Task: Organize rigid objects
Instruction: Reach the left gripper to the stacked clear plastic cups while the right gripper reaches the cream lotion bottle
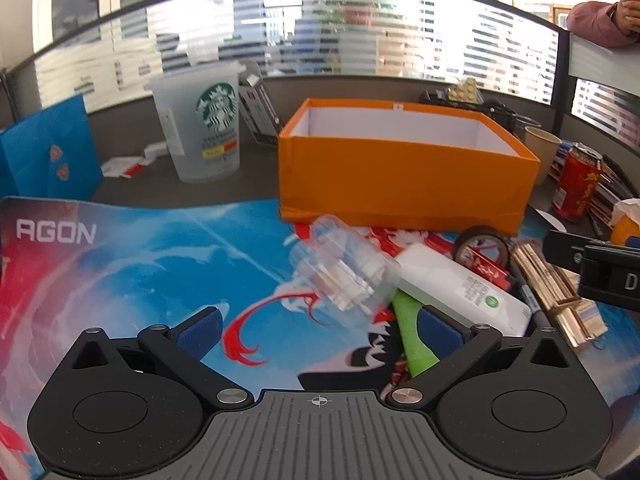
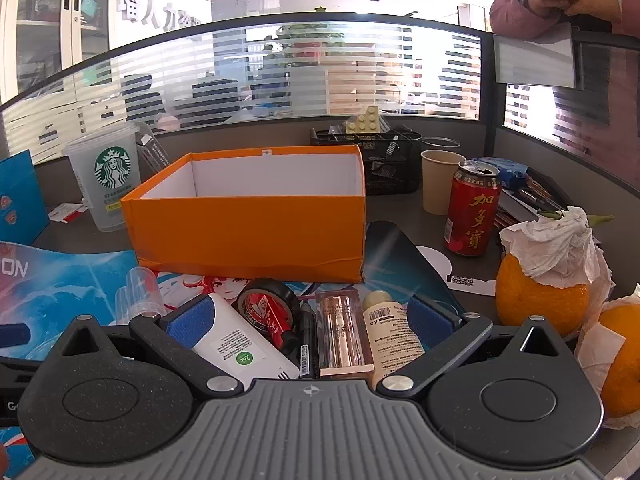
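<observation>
An open-topped orange box (image 1: 400,176) (image 2: 248,224) stands on the printed desk mat, white and bare inside. In front of it lies a cluster: a clear plastic container (image 1: 344,272) (image 2: 138,292) on its side, a white flat device (image 1: 460,284) (image 2: 240,344), a tape roll (image 1: 482,246) (image 2: 268,308), a black pen (image 2: 306,336), a rose-gold box (image 1: 556,292) (image 2: 342,332) and a cream bottle (image 2: 388,328). My left gripper (image 1: 320,332) is open just short of the clear container. My right gripper (image 2: 312,320) is open over the cluster, its pads touching nothing.
A Starbucks cup (image 1: 200,128) and a blue paper bag (image 1: 48,152) stand at the left. On the right are a red can (image 2: 474,208), a paper cup (image 2: 438,180), a black mesh organizer (image 2: 384,160) and two oranges (image 2: 540,296) under tissue. A person's sleeve (image 2: 516,12) rests on the partition.
</observation>
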Action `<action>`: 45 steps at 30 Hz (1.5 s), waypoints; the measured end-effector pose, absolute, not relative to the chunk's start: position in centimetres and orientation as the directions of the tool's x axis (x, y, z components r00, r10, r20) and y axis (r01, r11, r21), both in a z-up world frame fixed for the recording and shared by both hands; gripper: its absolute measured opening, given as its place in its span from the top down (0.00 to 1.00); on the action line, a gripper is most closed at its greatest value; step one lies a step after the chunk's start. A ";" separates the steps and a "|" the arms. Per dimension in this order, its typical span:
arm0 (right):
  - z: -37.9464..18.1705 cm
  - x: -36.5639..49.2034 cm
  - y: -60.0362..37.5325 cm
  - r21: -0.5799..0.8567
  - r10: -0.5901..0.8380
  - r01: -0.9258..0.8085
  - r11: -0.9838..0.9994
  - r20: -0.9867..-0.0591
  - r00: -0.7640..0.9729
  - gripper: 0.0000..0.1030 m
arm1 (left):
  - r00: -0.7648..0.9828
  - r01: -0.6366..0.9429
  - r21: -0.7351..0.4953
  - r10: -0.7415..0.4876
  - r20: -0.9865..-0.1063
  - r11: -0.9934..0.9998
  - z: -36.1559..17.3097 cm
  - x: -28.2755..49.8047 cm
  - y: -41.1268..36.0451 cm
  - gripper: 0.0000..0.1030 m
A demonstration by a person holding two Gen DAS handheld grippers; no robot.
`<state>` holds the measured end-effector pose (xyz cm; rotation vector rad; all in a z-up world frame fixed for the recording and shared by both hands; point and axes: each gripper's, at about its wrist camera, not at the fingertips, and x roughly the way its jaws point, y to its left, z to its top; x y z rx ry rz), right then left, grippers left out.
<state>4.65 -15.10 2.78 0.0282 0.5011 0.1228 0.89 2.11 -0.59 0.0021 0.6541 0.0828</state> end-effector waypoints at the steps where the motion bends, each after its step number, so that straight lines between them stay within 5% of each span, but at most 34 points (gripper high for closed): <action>1: 2.7 4.7 -15.1 0.053 0.126 -0.115 0.992 -0.477 0.870 0.00 | 0.796 -0.078 0.031 0.081 -0.600 0.996 -0.7 0.9 2.1 0.00; 9: 2.3 4.4 -17.7 -0.102 0.123 -0.191 0.976 -0.464 0.877 0.00 | 0.759 -0.058 0.064 0.085 -0.645 0.996 -1.8 1.1 4.7 0.00; 16: 0.6 3.7 -21.0 0.017 0.308 -0.346 0.938 -0.496 0.812 0.00 | 0.734 -0.062 -0.055 0.008 -0.679 0.997 -3.5 0.5 7.3 0.00; 21: -0.2 4.6 -20.7 -0.031 0.251 -0.305 0.952 -0.493 0.833 0.00 | 0.727 -0.006 0.028 0.024 -0.686 1.000 -4.0 2.3 4.9 0.00; 27: -0.1 6.8 -22.6 0.036 0.235 -0.249 0.968 -0.489 0.840 0.00 | 0.760 -0.045 -0.073 -0.013 -0.649 0.996 -1.4 5.0 5.9 0.00; 45: -1.4 11.8 -23.8 0.098 0.261 -0.247 0.964 -0.530 0.807 0.00 | 0.723 -0.139 -0.052 0.066 -0.688 0.989 -0.7 13.0 3.4 0.00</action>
